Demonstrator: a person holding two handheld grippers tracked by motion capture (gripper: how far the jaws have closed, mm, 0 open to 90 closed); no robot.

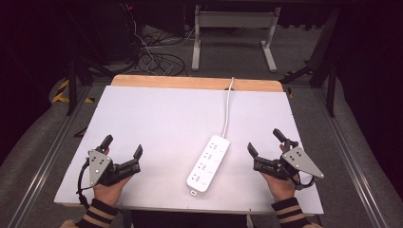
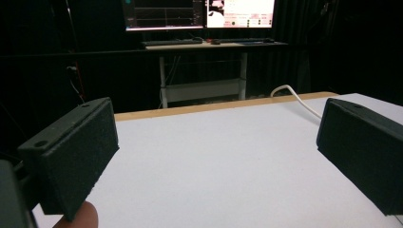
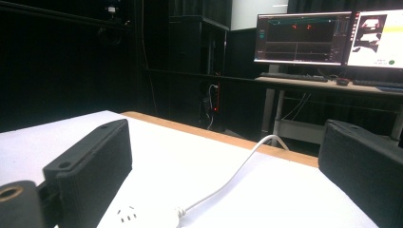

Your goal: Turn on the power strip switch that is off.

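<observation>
Your left tool (image 1: 124,148) and right tool (image 1: 266,141) are spread, empty; the white plastic power strip (image 1: 208,163) lies mid-frame; snag its white cable (image 1: 227,111) and you'd drag it.

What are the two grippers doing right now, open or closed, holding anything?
Left gripper: open, holding nothing.
Right gripper: open, holding nothing.

High view: fixed above the near edge, facing forward and down over the whole counter (image 1: 157,114). Left gripper view: low, close to the surface, facing the far edge. Right gripper view: likewise low, angled across. All three share the white cable (image 1: 227,111); both low views share the monitors (image 2: 199,13).
</observation>
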